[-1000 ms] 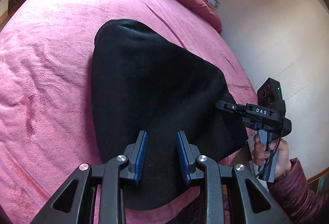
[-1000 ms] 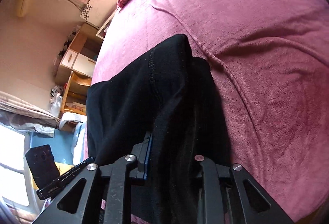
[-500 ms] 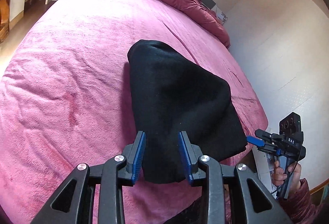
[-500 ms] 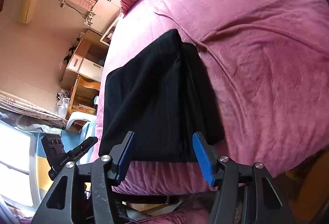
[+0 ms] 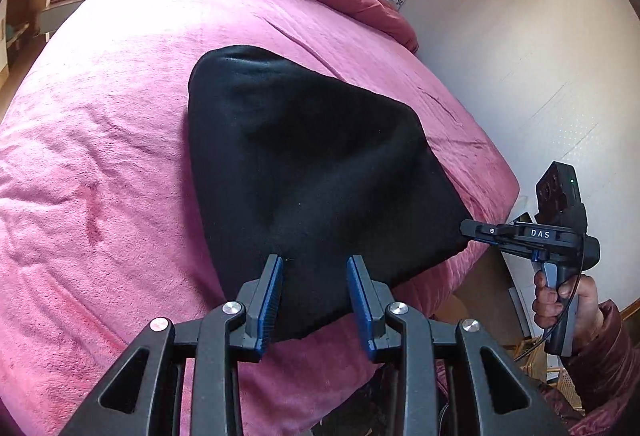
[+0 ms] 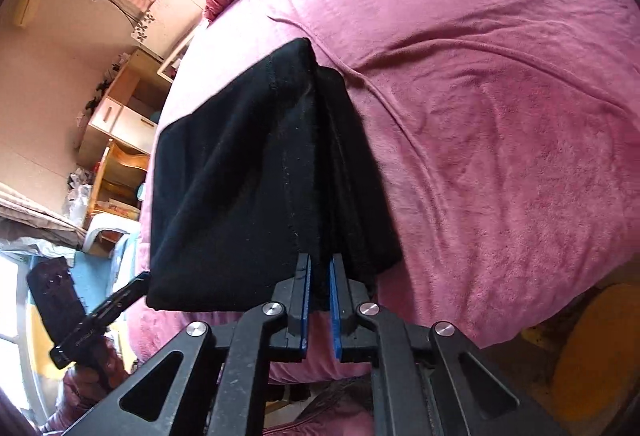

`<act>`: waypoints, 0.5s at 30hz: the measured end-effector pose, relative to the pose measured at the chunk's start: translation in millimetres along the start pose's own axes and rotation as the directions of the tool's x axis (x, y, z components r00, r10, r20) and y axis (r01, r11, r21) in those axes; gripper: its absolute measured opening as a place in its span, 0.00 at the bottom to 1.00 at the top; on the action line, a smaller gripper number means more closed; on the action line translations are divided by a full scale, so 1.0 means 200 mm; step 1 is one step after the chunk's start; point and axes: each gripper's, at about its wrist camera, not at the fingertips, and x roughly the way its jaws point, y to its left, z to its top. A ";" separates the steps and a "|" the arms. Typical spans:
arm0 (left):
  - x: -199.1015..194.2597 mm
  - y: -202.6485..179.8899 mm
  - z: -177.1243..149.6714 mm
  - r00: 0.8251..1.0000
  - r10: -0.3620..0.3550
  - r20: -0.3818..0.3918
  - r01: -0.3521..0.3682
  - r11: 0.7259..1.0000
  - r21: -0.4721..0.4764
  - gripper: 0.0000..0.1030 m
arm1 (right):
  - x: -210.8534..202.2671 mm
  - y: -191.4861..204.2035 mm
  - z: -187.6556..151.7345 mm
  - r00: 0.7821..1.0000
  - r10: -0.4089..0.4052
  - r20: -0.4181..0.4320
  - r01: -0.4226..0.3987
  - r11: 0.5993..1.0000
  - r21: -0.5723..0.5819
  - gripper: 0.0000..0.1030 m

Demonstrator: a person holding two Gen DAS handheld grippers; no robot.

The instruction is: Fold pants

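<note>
On the pink bed, the folded black pants are lying; the right gripper is pinching their near edge, the left gripper is hovering part-open, gripping nothing.

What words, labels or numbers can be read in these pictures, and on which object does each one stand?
"DAS": white letters on the black body of the right gripper, seen from the left wrist view.
A light marking on the body of the left gripper, seen from the right wrist view: too small and blurred to read.
The black pants and the pink bed cover show no text.
</note>
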 end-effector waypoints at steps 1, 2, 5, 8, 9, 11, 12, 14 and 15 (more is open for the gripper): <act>0.00 0.00 0.01 1.000 -0.003 0.000 0.003 1.000 0.005 0.33 | 0.02 -0.01 0.00 1.000 -0.021 -0.006 0.021 1.000 -0.006 0.07; 0.00 -0.01 0.01 1.000 -0.003 -0.001 0.004 1.000 0.011 0.33 | 0.04 -0.01 -0.01 0.998 -0.054 -0.014 0.054 0.998 -0.021 0.07; 0.03 -0.01 0.02 1.000 0.003 -0.029 -0.002 1.000 0.027 0.33 | 0.12 -0.04 -0.03 0.994 -0.105 -0.042 0.104 0.994 -0.030 0.07; 0.07 -0.01 0.02 0.998 0.036 -0.051 -0.034 0.999 0.039 0.33 | 0.12 -0.04 -0.03 0.994 -0.107 -0.036 0.106 0.994 -0.027 0.08; 0.07 -0.02 0.02 0.998 0.040 -0.042 -0.038 0.998 0.046 0.33 | 0.10 -0.04 -0.03 0.994 -0.103 -0.031 0.102 0.994 -0.032 0.09; 0.04 -0.02 0.03 0.999 0.036 -0.009 -0.035 0.999 0.036 0.33 | 0.08 -0.04 -0.02 0.994 -0.100 -0.033 0.099 0.994 -0.038 0.10; 0.03 -0.01 0.04 0.999 0.042 0.010 -0.042 0.999 0.023 0.35 | 0.07 -0.04 -0.02 0.994 -0.100 -0.035 0.099 0.994 -0.037 0.17; -0.01 0.01 0.07 0.997 0.067 0.048 -0.067 0.998 -0.008 0.43 | 0.03 -0.04 -0.02 0.997 -0.076 -0.026 0.075 0.997 -0.019 0.23; -0.03 0.02 0.08 0.995 0.072 0.066 -0.071 0.997 -0.023 0.49 | 0.01 -0.04 -0.01 0.998 -0.067 -0.012 0.067 0.998 -0.018 0.31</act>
